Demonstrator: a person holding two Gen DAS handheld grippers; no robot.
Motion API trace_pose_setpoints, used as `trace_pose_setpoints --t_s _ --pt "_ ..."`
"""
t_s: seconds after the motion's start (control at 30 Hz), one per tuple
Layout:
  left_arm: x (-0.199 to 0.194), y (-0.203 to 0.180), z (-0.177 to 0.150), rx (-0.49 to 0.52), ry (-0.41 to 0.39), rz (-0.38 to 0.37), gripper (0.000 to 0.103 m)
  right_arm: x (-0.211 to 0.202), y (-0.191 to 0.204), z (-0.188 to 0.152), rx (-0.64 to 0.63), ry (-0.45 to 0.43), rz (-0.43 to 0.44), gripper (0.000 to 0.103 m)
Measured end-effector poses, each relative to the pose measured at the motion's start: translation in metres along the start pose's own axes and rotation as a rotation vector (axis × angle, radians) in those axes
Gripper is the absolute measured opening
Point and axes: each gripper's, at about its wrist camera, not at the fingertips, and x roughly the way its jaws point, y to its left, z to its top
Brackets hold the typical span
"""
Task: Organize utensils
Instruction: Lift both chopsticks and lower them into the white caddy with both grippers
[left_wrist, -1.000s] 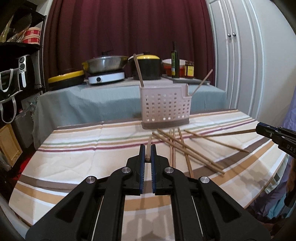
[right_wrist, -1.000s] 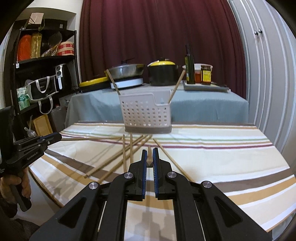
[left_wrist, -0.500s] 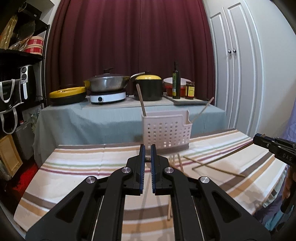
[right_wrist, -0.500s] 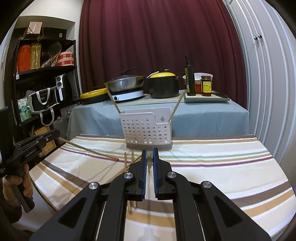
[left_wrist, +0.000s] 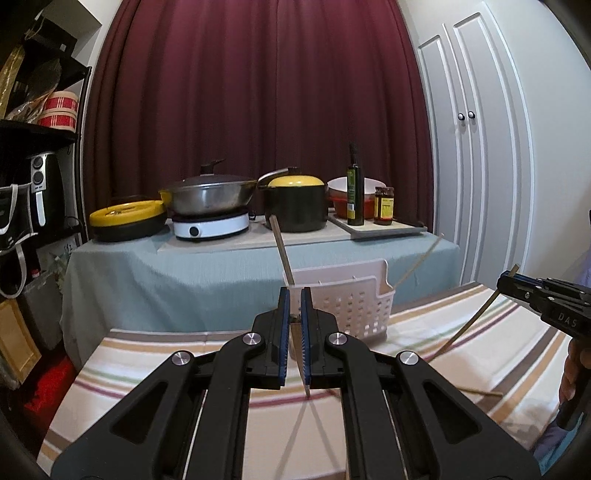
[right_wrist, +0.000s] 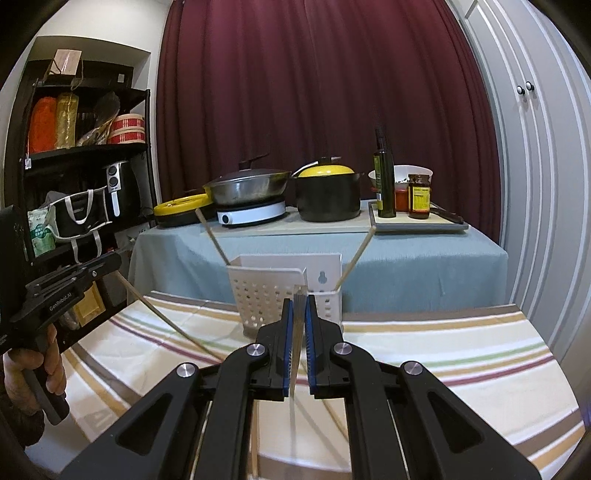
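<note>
Both tongs nearly shut: left tongs (left_wrist: 295, 325) & right tongs (right_wrist: 299, 339) each pinch 1 chopstick (left_wrist: 304, 373).

Both hand-held grippers have risen from low over the table: the left hand-held gripper (left_wrist: 295, 325) and the right hand-held gripper (right_wrist: 299, 332) each lifted a chopstick (left_wrist: 467, 326) (right_wrist: 168, 319) off the striped tablecloth (left_wrist: 424, 343), and now sit level with the white basket (right_wrist: 266, 291), closer than before.

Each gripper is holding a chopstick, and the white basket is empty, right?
Not quite. Both grippers, left and right, do hold chopsticks, but the basket isn't empty. The right wrist view shows two chopsticks leaning in it.
</note>
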Motion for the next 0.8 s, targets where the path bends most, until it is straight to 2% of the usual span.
trace_pose_setpoints --t_s 0.43,0.8 --pt "0.041 -0.006 0.020 0.017 -0.010 -0.016 0.006 0.036 -0.005 0.023 0.006 -0.015 0.016 0.008" --pt "0.048 -0.005 0.021 0.006 -0.001 -0.037 0.006 0.042 -0.005 0.035 0.002 -0.010 0.042 0.008"
